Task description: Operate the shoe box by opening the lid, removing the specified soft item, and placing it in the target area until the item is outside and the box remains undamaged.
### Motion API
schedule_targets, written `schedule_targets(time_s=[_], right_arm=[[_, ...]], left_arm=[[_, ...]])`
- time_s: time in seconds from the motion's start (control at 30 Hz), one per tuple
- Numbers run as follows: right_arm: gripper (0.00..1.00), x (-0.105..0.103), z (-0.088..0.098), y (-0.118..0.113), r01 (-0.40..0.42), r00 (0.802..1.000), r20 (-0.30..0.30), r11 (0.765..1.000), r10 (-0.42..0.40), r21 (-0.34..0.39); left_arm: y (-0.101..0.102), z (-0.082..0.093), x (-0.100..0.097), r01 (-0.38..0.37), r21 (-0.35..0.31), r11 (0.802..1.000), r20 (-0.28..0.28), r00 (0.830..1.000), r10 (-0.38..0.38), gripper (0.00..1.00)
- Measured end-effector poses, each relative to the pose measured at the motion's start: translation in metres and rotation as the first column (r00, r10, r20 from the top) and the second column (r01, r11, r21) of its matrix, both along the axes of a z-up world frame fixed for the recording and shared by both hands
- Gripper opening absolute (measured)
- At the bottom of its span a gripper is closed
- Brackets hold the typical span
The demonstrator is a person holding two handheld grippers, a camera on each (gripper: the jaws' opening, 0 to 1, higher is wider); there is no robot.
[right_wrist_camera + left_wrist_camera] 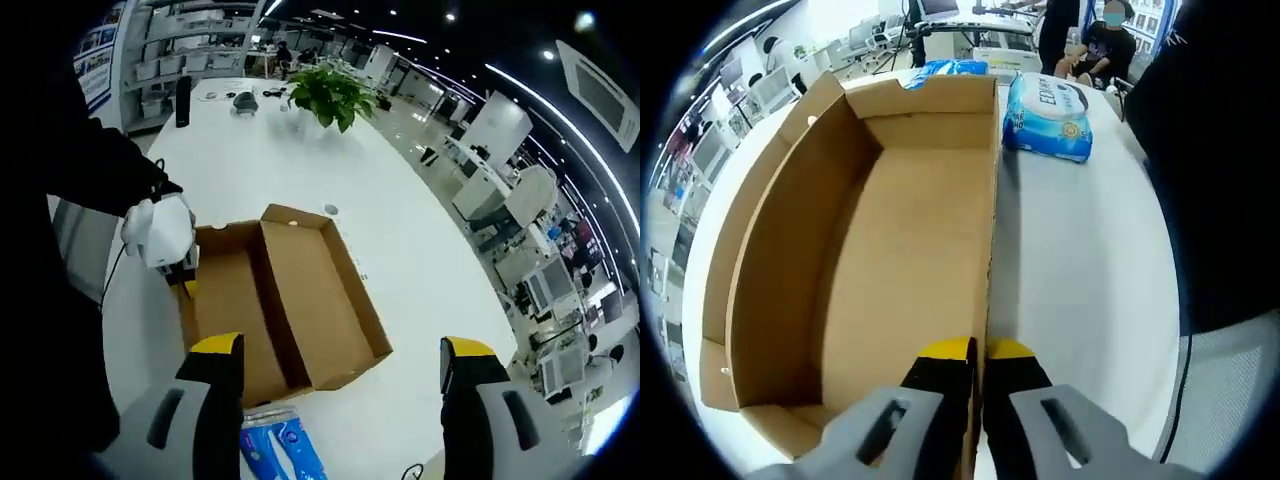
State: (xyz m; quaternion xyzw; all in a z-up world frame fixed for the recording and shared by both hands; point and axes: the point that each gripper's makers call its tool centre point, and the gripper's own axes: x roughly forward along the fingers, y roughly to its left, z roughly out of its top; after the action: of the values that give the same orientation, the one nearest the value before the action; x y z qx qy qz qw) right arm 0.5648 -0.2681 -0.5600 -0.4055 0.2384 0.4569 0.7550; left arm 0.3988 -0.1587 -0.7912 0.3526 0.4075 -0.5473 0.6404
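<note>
White tabletop point(300, 150) runs through a bright open hall with shelves, desks and ceiling lights around it, and a potted plant point(330, 92) stands near its far end with a dark bottle point(182, 100) and a few small things close by. On the table lies an open brown cardboard shoe box point(890, 250), its lid folded out flat beside the tray, so that the right gripper view shows two shallow brown compartments side by side. In the left gripper view the left gripper point(978, 352) has its yellow-tipped jaws pressed together on the near side wall of the box, one jaw inside the wall and one outside. The right gripper view shows the same gripper from across the table, held in a white-gloved hand point(160, 230) at the box's edge. A blue and white pack of wet wipes point(1050, 118) lies on the table outside the box, just beside its far corner in the left gripper view. The right gripper point(340, 358) hangs above the table with its jaws spread wide apart and nothing between them; the pack sits low between its jaws, beyond the box's short end. A person in dark clothes sits in the background.
</note>
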Motion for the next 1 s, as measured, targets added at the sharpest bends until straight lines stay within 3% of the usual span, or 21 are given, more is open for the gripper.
schedule_targets(time_s=[0.27, 0.73, 1.0], right_arm=[[0.76, 0.039, -0.019, 0.013, -0.050, 0.999, 0.013, 0.997, 0.051, -0.055], [0.72, 0.105, -0.088, 0.030, -0.118, 0.993, -0.024, 0.981, 0.116, -0.156], [0.63, 0.120, -0.133, 0.026, -0.143, 0.982, -0.153, 0.966, 0.111, -0.216]], left_arm=[[-0.004, 0.000, 0.001, 0.009, 0.009, 1.000, -0.009, 1.000, -0.009, 0.00], [-0.004, 0.000, 0.001, 0.043, -0.005, 0.999, -0.001, 0.999, -0.043, 0.00], [-0.002, 0.000, 0.000, 0.090, -0.014, 0.996, 0.009, 0.996, -0.090, 0.00]])
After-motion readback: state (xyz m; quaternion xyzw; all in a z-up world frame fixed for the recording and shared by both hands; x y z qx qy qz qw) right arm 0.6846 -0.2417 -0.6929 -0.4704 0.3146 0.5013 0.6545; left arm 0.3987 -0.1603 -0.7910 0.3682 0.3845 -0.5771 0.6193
